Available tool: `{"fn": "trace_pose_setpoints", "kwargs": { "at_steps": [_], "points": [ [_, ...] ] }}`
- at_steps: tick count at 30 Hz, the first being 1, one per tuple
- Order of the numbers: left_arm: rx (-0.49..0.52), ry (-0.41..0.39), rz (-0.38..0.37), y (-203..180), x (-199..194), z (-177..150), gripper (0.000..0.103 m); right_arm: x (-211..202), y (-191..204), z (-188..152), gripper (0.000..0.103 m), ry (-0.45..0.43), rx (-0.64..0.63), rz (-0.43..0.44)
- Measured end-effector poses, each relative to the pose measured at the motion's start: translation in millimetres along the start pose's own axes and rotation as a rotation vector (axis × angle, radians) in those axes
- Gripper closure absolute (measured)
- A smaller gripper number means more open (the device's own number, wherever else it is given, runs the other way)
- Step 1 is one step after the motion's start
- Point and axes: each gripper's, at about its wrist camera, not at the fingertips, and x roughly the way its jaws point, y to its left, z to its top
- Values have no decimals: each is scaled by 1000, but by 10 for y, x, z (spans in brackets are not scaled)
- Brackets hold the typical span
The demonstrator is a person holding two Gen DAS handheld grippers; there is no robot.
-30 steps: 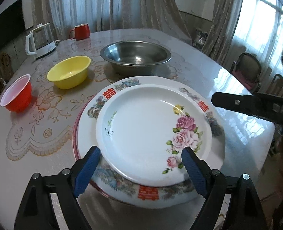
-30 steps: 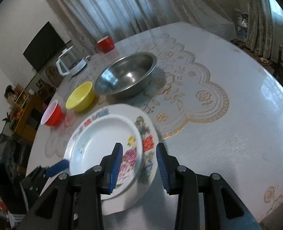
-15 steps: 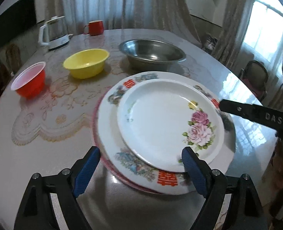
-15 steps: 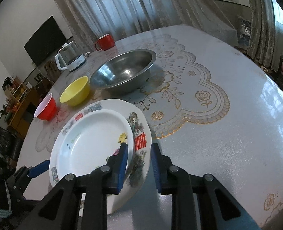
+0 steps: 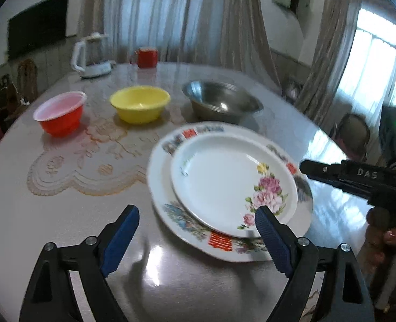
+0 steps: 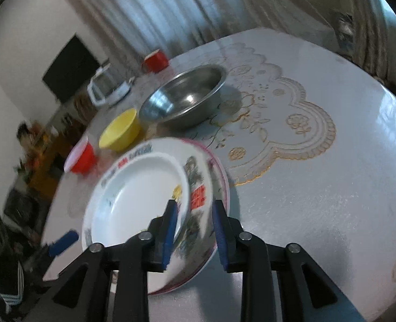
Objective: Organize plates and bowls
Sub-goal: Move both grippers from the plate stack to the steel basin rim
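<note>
The stack of plates (image 5: 225, 187) lay on the table (image 5: 63, 214), in front of the steel bowl (image 5: 222, 104), and the yellow bowl (image 5: 140, 103) and the red bowl (image 5: 59, 112) stood to the left of that bowl. The left hand-held gripper (image 5: 195, 238) was wide apart and opening, just beside the near rim of the stack and holding nothing. The right hand-held gripper (image 6: 195, 230) had its jaws on both sides of the right rim of the stack and was opening a little; I could not tell whether the pads pressed on it.

Legible markings: white letters "DAS" on the black body of the right gripper (image 5: 302, 165), seen from the left wrist view. Red double-happiness characters are printed on the rim of the large decorated plate (image 5: 220, 242), one near the front edge and 1 toward the far edge, the latter blurred. Nothing else can be read.
</note>
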Motion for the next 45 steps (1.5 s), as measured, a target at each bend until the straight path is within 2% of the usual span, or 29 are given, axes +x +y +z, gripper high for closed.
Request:
{"fn": "trace_pose_setpoints", "kwargs": {
  "at_steps": [2, 6, 11, 14, 23, 30, 34, 37, 41, 43, 45],
  "points": [
    [-45, -81, 12, 129, -114, -28, 6, -40, -69, 5, 75, -33, 15, -17],
    [-165, -141, 31, 413, -136, -41, 4, -42, -192, 78, 64, -60, 3, -50],
    [-297, -77, 94, 725, 14, -74, 3, 170, -250, 214, 63, -2, -67, -103],
    [-338, -65, 103, 815, 45, -89, 3, 230, -285, 361, 63, -20, -78, -115],
    [-359, -45, 111, 843, 78, -95, 3, 453, -209, 1070, 61, -116, -103, -76],
    [-376, -23, 82, 896, 73, -11, 3, 855, -206, 1426, 61, -101, -84, -61],
    [-365, -21, 73, 893, 99, 145, 3, 1092, -252, 1429, 61, -68, -65, -19],
    [-330, -15, 67, 860, 147, 336, 3, 1222, -301, 1376, 62, -49, -49, -21],
    [-293, -25, 66, 844, 207, 601, 3, 1209, -375, 1288, 63, -92, -32, 21],
    [-289, -21, 63, 839, 261, 712, 3, 1193, -358, 1263, 70, -108, -58, 26],
    [-274, -10, 60, 806, 344, 848, 3, 1177, -388, 1261, 71, -116, -48, 55]
  ]
}}
